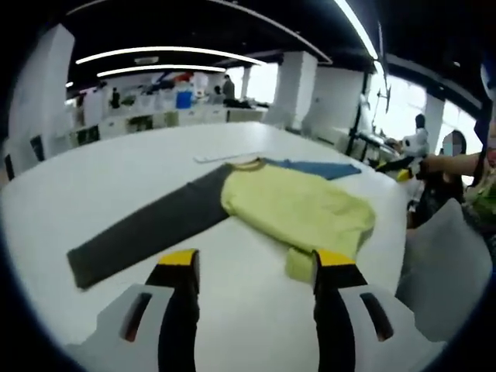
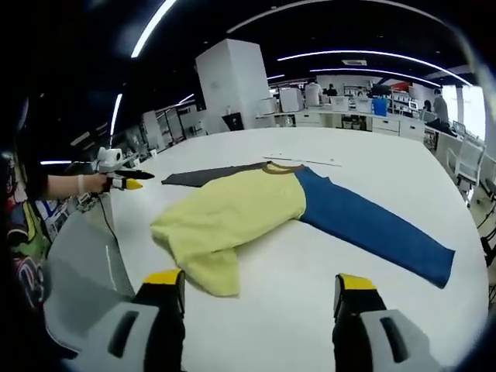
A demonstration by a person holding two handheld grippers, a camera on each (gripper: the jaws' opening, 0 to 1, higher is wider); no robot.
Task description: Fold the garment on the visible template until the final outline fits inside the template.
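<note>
Both tools, left tool (image 1: 252, 267) and right tool (image 2: 252, 287), are hovering wide open, holding nothing, near the crumpled yellow long-sleeved shirt with grey and blue sleeves (image 1: 298, 205) lying on the white counter (image 1: 116, 178), probably lining up for a fold.

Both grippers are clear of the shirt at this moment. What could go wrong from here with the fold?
1. The yellow body is already rumpled, with a flap doubled near the hem; folding over it may leave a lumpy outline.
2. The blue sleeve and dark grey sleeve lie fully spread in opposite directions, so one could be left outside the final outline.
3. The hem lies near the white table's edge; a tug might drag it off.
</note>
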